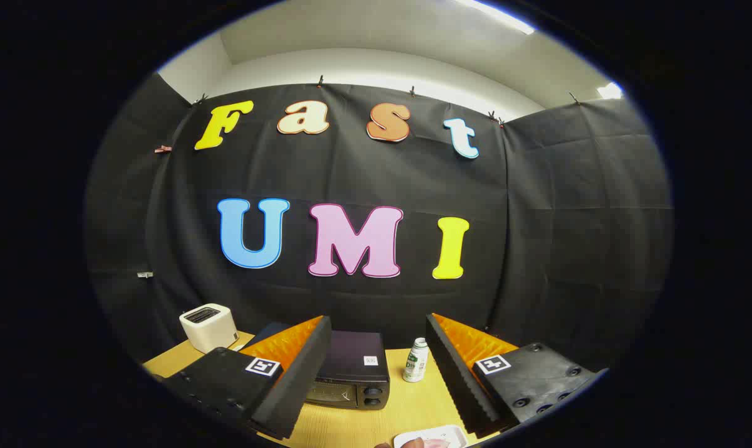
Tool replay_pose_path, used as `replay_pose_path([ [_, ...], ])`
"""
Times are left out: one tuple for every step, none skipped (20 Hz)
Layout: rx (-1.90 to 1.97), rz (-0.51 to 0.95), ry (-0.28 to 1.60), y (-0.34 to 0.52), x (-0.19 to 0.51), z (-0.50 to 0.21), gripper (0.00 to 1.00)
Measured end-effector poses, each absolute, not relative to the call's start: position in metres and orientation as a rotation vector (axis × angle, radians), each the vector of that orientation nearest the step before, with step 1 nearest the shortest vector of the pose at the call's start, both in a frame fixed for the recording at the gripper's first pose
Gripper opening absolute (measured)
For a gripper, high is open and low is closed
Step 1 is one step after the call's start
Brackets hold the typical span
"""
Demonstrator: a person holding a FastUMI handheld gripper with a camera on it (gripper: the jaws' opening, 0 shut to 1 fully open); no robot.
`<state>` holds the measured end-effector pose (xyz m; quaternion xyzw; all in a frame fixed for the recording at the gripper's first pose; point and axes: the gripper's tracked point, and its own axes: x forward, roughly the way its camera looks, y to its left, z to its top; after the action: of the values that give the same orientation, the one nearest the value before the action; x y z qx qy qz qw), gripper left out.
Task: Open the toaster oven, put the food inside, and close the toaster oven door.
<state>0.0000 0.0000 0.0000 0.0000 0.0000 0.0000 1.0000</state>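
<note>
A black toaster oven (353,371) stands on the wooden table (363,426), its door closed, with two knobs on the right of its front. My gripper (378,333) is held above the table, open, with nothing between its fingers; the oven lies ahead, partly behind the left finger (295,367). A white tray (431,437) with a bit of pinkish food on it lies close under me, between the fingers, mostly cut off.
A white pop-up toaster (208,327) stands at the table's far left. A small white bottle with a green label (416,361) stands just right of the oven. Black cloth walls close the booth behind and on both sides.
</note>
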Motion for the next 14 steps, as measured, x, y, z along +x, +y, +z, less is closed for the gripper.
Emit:
replay_pose_path([
  [0.001, 0.002, 0.002, 0.0006, 0.0001, -0.0002, 0.98],
  [0.002, 0.007, 0.006, 0.0008, 0.0001, -0.0008, 0.98],
  [-0.001, 0.009, 0.008, 0.0007, 0.0007, -0.0006, 0.98],
  [-0.003, 0.012, 0.01, 0.0005, -0.0002, -0.0013, 0.98],
  [-0.002, 0.014, 0.013, 0.0008, -0.0001, -0.0011, 0.98],
  [-0.001, 0.017, 0.015, 0.0011, -0.0009, -0.0014, 0.98],
  [-0.001, 0.017, 0.017, 0.0006, -0.0008, -0.0014, 0.98],
  [-0.002, 0.02, 0.019, 0.001, -0.0012, -0.0014, 0.98],
  [-0.005, 0.021, 0.019, 0.001, -0.0009, -0.0013, 0.98],
  [-0.009, 0.022, 0.022, 0.0008, -0.0014, -0.0018, 0.98],
  [-0.009, 0.023, 0.024, 0.0009, -0.0012, -0.002, 0.98],
  [-0.009, 0.021, 0.027, 0.0003, -0.0018, -0.0018, 0.98],
  [-0.007, 0.02, 0.026, 0.0006, -0.0015, -0.0012, 0.98],
  [-0.005, 0.019, 0.027, 0.0009, -0.0016, -0.0019, 0.98],
])
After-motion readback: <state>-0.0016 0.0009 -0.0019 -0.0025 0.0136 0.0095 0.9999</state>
